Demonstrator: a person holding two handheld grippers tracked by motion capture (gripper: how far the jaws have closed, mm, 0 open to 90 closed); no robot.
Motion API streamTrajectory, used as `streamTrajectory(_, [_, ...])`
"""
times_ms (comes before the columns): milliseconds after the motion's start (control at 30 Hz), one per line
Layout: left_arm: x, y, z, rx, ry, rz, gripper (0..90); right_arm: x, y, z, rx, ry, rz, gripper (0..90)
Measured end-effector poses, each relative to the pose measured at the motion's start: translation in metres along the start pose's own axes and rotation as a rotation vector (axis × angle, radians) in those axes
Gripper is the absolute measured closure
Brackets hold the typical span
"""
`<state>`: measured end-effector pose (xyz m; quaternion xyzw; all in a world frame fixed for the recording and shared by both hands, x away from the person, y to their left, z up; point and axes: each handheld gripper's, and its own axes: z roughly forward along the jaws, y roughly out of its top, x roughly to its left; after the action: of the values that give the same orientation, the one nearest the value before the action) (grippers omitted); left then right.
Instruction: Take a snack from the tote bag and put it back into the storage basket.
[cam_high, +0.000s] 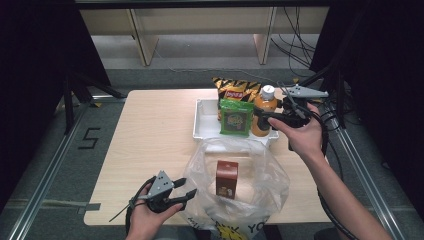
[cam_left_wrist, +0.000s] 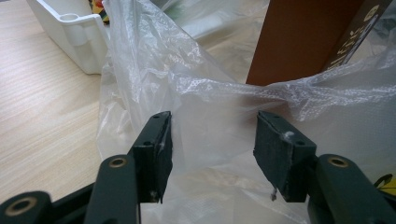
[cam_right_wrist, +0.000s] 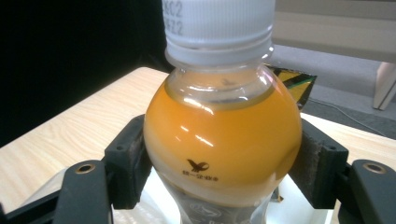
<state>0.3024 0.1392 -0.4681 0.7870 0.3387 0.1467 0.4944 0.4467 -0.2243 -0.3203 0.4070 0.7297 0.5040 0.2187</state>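
While the right gripper (cam_right_wrist: 219, 168) clamps the juice bottle (cam_right_wrist: 222, 140) at the far tray (cam_high: 200, 131), the left gripper (cam_left_wrist: 212, 151) gapes empty at the near bag (cam_left_wrist: 154, 84); next, lift it bagward.

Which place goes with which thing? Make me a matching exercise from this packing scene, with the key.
Things:
1. orange juice bottle
2. brown carton
3. green snack packet
4. left gripper

Places:
A. upright inside the clear plastic bag
B. between the right gripper jaws
C. at the bag's edge, jaws open
D. in the white tray, left of the bottle

Pairs: 1-B, 2-A, 3-D, 4-C
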Motion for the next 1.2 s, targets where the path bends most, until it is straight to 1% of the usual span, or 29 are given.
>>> streamTrajectory(33, [0.000, 0.000, 0.000, 0.000, 0.000, 0.000, 46.3, -0.001, -0.001, 0.001, -0.001, -0.012, -0.010, 31.1])
streamTrajectory(67, [0.000, 0.000, 0.000, -0.001, 0.000, 0.000, 46.3, -0.001, 0.000, 0.003, 0.001, -0.011, 0.010, 31.1])
streamTrajectory(100, [0.000, 0.000, 0.000, 0.000, 0.000, 0.001, 46.3, -0.004, -0.001, 0.005, -0.005, -0.004, -0.013, 31.1])
streamTrajectory(133, [0.000, 0.000, 0.000, 0.001, 0.003, 0.001, 46.3, -0.006, -0.001, 0.005, 0.007, -0.014, -0.032, 31.1])
streamTrajectory(167, [0.000, 0.000, 0.000, 0.003, 0.008, 0.003, 46.3, -0.004, -0.001, 0.007, 0.011, -0.010, 0.017, 31.1])
streamTrajectory(233, [0.000, 0.000, 0.000, 0.005, 0.008, 0.005, 46.3, -0.007, 0.000, 0.011, 0.005, -0.017, 0.003, 31.1])
streamTrajectory(267, [0.000, 0.000, 0.000, 0.005, 0.007, 0.005, 46.3, -0.005, 0.000, 0.012, 0.014, -0.023, 0.031, 31.1])
streamTrajectory(300, [0.000, 0.000, 0.000, 0.003, 0.003, 0.005, 46.3, -0.006, -0.001, 0.014, 0.016, -0.032, 0.031, 31.1])
streamTrajectory(333, [0.000, 0.000, 0.000, 0.003, -0.003, 0.002, 46.3, -0.009, -0.001, 0.016, 0.016, -0.031, -0.001, 31.1])
streamTrajectory(367, [0.000, 0.000, 0.000, 0.001, -0.002, 0.002, 46.3, -0.010, -0.002, 0.017, 0.024, -0.030, -0.006, 31.1])
streamTrajectory(433, [0.000, 0.000, 0.000, 0.004, 0.007, 0.005, 46.3, -0.011, -0.003, 0.021, 0.020, -0.044, 0.013, 31.1])
streamTrajectory(467, [0.000, 0.000, 0.000, 0.003, 0.006, 0.005, 46.3, -0.013, -0.003, 0.022, 0.025, -0.040, 0.002, 31.1])
streamTrajectory(533, [0.000, 0.000, 0.000, 0.004, 0.006, 0.005, 46.3, -0.014, -0.004, 0.025, 0.028, -0.058, 0.008, 31.1])
streamTrajectory(567, [0.000, 0.000, 0.000, 0.002, 0.002, 0.005, 46.3, -0.015, -0.005, 0.027, 0.024, -0.046, 0.021, 31.1])
streamTrajectory(600, [0.000, 0.000, 0.000, 0.001, -0.002, 0.002, 46.3, -0.017, -0.006, 0.027, 0.042, -0.046, 0.007, 31.1])
streamTrajectory(667, [0.000, 0.000, 0.000, 0.001, -0.002, 0.001, 46.3, -0.017, -0.008, 0.031, 0.035, -0.057, 0.024, 31.1])
streamTrajectory(700, [0.000, 0.000, 0.000, 0.000, -0.002, 0.001, 46.3, -0.019, -0.009, 0.032, 0.046, -0.052, 0.006, 31.1])
streamTrajectory(733, [0.000, 0.000, 0.000, 0.001, -0.002, 0.002, 46.3, -0.018, -0.008, 0.033, 0.048, -0.068, 0.031, 31.1])
streamTrajectory(767, [0.000, 0.000, 0.000, 0.003, -0.002, 0.004, 46.3, -0.019, -0.010, 0.035, 0.041, -0.064, 0.027, 31.1])
streamTrajectory(833, [0.000, 0.000, 0.000, 0.006, 0.006, 0.006, 46.3, -0.022, -0.012, 0.037, 0.056, -0.053, -0.004, 31.1])
streamTrajectory(867, [0.000, 0.000, 0.000, 0.005, 0.006, 0.006, 46.3, -0.019, -0.012, 0.038, 0.064, -0.065, 0.042, 31.1])
streamTrajectory(933, [0.000, 0.000, 0.000, 0.005, 0.006, 0.004, 46.3, -0.021, -0.014, 0.040, 0.068, -0.063, 0.028, 31.1])
streamTrajectory(967, [0.000, 0.000, 0.000, 0.005, 0.007, 0.001, 46.3, -0.021, -0.015, 0.043, 0.057, -0.072, 0.036, 31.1])
streamTrajectory(1000, [-0.001, -0.001, 0.000, 0.005, 0.008, -0.006, 46.3, -0.020, -0.015, 0.044, 0.073, -0.067, 0.055, 31.1])
streamTrajectory(1033, [-0.001, -0.001, 0.000, 0.004, 0.008, -0.016, 46.3, -0.022, -0.017, 0.044, 0.082, -0.063, 0.029, 31.1])
streamTrajectory(1100, [0.000, -0.001, 0.000, 0.002, 0.001, -0.017, 46.3, -0.022, -0.018, 0.048, 0.073, -0.076, 0.049, 31.1])
streamTrajectory(1133, [0.000, -0.001, 0.000, 0.002, 0.001, -0.017, 46.3, -0.023, -0.019, 0.048, 0.086, -0.073, 0.040, 31.1])
streamTrajectory(1167, [-0.001, -0.001, 0.000, 0.002, 0.003, -0.025, 46.3, -0.023, -0.019, 0.049, 0.084, -0.078, 0.055, 31.1])
streamTrajectory(1200, [-0.001, -0.001, 0.000, 0.004, 0.006, -0.025, 46.3, -0.024, -0.019, 0.050, 0.089, -0.080, 0.048, 31.1])
